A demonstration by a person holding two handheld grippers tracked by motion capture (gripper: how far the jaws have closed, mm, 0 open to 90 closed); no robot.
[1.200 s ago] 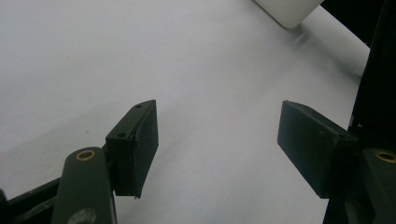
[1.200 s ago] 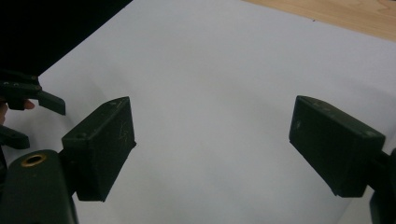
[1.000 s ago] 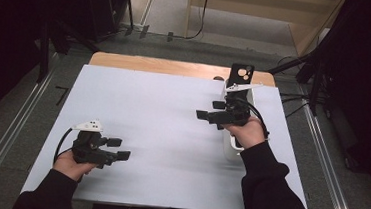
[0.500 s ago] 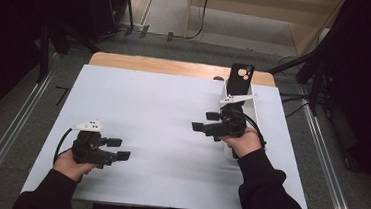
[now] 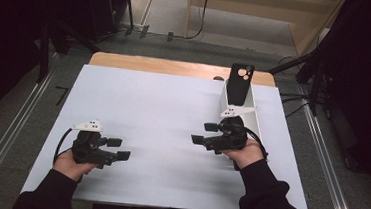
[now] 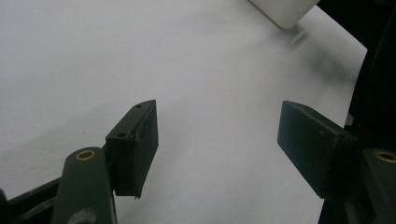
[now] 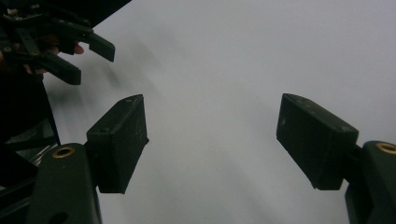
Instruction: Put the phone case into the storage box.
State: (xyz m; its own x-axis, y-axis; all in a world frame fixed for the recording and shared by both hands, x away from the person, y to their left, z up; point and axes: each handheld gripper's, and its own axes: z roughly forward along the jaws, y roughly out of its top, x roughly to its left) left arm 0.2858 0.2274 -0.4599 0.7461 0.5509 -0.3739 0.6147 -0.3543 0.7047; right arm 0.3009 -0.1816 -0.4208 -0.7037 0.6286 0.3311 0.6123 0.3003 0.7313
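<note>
My left gripper (image 5: pixel 118 148) rests low at the near left of the white board (image 5: pixel 163 103), open, with bare board between its jaws (image 6: pixel 217 144). My right gripper (image 5: pixel 201 143) hovers at the near right and points left across the board. Its jaws have just been closing, but they still stand apart with nothing between them (image 7: pixel 212 140). Behind the right hand, a black phone (image 5: pixel 239 83) with a camera cluster leans upright in a white stand (image 5: pixel 253 121). The right gripper view catches the left gripper (image 7: pixel 79 51) far off at the upper left.
A corner of the white stand (image 6: pixel 282 9) shows at the top of the left gripper view. The board lies on a wooden table (image 5: pixel 176 66). Dark stands and cables (image 5: pixel 320 90) flank the table on the right, and metal rails (image 5: pixel 4 145) run along both sides.
The right hand has drawn back toward the person, away from the phone stand, which now shows fully. Its jaws stand narrower than before. The left hand has not moved.
</note>
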